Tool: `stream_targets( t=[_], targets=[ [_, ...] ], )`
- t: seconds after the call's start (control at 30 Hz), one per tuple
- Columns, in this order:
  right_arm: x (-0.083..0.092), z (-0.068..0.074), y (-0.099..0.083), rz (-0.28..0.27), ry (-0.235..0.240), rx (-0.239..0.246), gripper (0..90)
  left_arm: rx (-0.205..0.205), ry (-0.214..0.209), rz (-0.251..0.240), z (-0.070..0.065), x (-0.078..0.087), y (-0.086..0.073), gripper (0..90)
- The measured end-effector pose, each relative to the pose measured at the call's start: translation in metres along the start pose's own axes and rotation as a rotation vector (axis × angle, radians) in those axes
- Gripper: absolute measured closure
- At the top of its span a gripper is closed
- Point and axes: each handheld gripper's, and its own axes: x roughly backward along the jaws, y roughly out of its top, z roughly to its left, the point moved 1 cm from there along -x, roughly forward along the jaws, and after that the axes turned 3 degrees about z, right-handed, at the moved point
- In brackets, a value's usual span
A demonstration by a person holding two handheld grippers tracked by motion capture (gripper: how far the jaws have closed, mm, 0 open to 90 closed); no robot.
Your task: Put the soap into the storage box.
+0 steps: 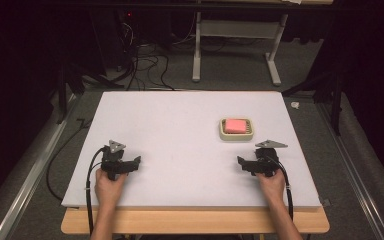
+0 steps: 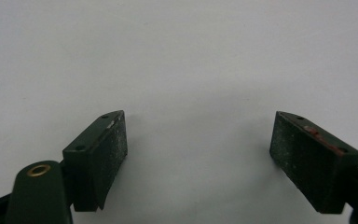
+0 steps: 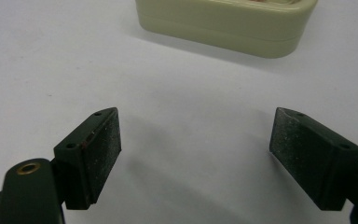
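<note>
In the right gripper view the cream soap dish (image 3: 226, 21) is cut off at the top edge, hiding its contents; the high view shows a pink soap bar (image 1: 235, 125) lying inside it, right of centre on the white board (image 1: 180, 145). The left gripper (image 2: 198, 149) and the right gripper (image 3: 196, 149) both have their jaws spread wide, holding nothing.

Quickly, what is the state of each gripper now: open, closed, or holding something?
Left gripper: open, holding nothing, above the bare white table.
Right gripper: open, holding nothing, near the cream dish.
</note>
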Motion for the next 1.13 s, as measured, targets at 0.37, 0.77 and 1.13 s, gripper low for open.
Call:
stream_targets(
  t=[0.37,0.77,1.13],
  targets=[
    [-0.0036,0.0052,-0.0001,0.029,-0.025,0.034,16.8,-0.002,0.002,0.000,-0.0002,0.0001,0.0000,19.5],
    [-0.0052,0.0102,-0.0009,0.040,-0.059,0.068,15.6,0.001,0.000,0.000,0.0001,0.0001,-0.0001,19.2],
    [-0.0052,0.0101,-0.0010,0.040,-0.059,0.068,15.6,0.003,-0.002,0.003,0.0005,-0.0001,0.0001,19.2]
  ],
)
